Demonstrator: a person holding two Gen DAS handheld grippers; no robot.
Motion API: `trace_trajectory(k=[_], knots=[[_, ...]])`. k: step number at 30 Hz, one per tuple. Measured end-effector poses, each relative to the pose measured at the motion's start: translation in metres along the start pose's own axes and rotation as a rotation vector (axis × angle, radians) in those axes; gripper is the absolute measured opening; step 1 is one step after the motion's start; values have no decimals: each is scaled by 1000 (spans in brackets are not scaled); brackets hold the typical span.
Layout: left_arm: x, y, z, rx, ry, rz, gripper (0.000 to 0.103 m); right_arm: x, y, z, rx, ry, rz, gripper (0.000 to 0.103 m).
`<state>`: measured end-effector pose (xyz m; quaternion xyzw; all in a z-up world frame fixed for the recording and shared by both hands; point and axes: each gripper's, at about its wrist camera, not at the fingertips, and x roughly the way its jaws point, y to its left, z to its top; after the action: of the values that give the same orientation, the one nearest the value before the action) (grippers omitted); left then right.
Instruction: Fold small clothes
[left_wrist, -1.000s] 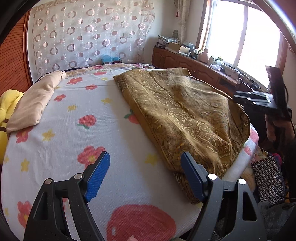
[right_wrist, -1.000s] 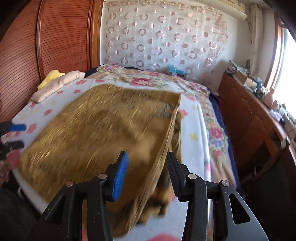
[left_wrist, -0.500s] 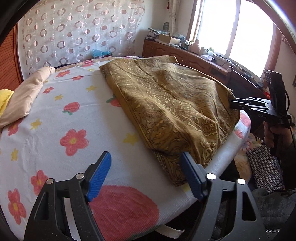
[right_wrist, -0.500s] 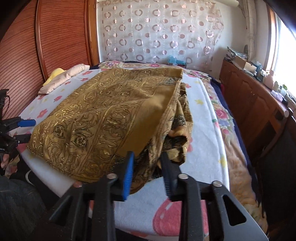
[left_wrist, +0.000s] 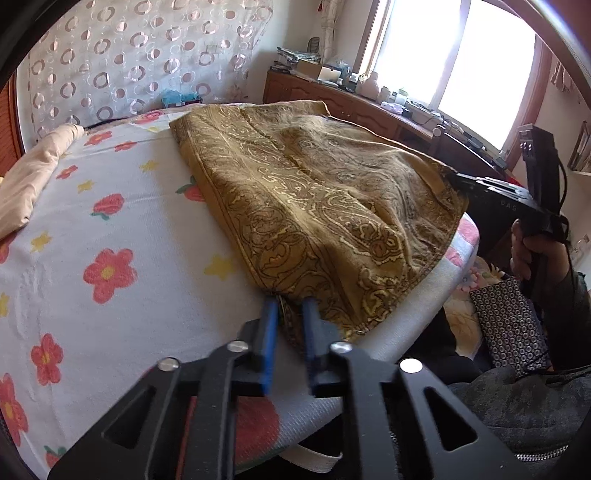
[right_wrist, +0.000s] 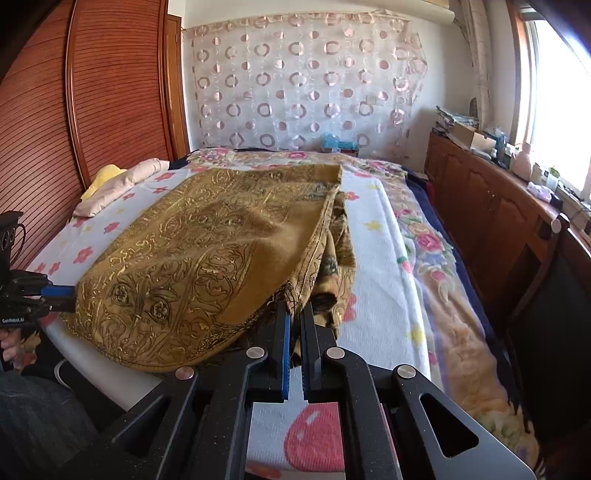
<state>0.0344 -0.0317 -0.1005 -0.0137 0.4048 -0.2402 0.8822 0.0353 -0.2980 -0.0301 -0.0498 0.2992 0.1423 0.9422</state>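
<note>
A gold patterned cloth (left_wrist: 314, 192) lies folded over on the flowered bed sheet (left_wrist: 122, 229), its near edge at the bed's foot. My left gripper (left_wrist: 290, 306) is shut on the cloth's near left corner. My right gripper (right_wrist: 295, 310) is shut on the cloth's near right corner (right_wrist: 291, 295), with bunched layers beside it. The cloth also shows in the right wrist view (right_wrist: 207, 251). The right gripper shows at the cloth's far corner in the left wrist view (left_wrist: 458, 181); the left gripper shows at the left edge in the right wrist view (right_wrist: 70, 295).
A beige pillow (left_wrist: 29, 177) and a yellow cushion (right_wrist: 103, 173) lie at the bed's left side. A wooden cabinet (right_wrist: 498, 206) with clutter runs under the window on the right. A wooden wardrobe (right_wrist: 74, 110) stands at left. A patterned bag (left_wrist: 509, 325) sits on the floor.
Both grippers have moved in to the cloth's near corners and closed on them; one second ago both were open and back from the cloth.
</note>
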Motion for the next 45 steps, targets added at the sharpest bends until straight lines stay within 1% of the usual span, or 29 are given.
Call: trace_trajectory(k=[1,3,7,14,15,16,17,19,22,27,31,32,36,39,41,43,45], knots=[[0,-1,0,-4,-1,6,4,3,0,1,-2,4,-3,4],[-11,-4,0,-8,-39,-4,3,6,3,1,-12,11,-14,4],[-27,-8,1,-9,-69,-12,2,9,0,3,-12,19,-22,4],[-18,-4,-1,-13,-34,9,2,14,-4,2,19,39,-15,4],[-19,-5,-1,-14,-34,8,2,14,-4,3,19,43,-17,8],[-19,-5,-1,-14,-33,9,2,16,-3,3,15,47,-24,18],[-19,-4,-1,-14,-32,10,2,17,-2,3,13,50,-30,22],[-18,-5,0,-14,-31,14,2,19,-4,3,21,63,-35,41],[-17,-4,0,-17,-26,21,3,24,-6,1,31,84,-58,50],[-10,1,1,-33,0,34,5,31,-9,-3,96,107,31,54],[-8,4,2,-38,7,47,16,25,-10,-1,101,92,40,58],[-7,5,2,-40,11,49,17,21,-12,0,107,82,35,59],[-4,6,1,-41,15,46,17,-8,-16,6,123,0,24,70],[-3,5,1,-38,16,46,18,-22,-9,9,120,-60,16,76],[-2,4,2,-34,17,45,19,-17,-1,9,112,-52,35,78],[-2,3,3,-23,17,50,19,-6,3,4,97,-16,15,79],[-1,2,3,-20,15,53,19,11,2,-4,113,36,-15,79]])
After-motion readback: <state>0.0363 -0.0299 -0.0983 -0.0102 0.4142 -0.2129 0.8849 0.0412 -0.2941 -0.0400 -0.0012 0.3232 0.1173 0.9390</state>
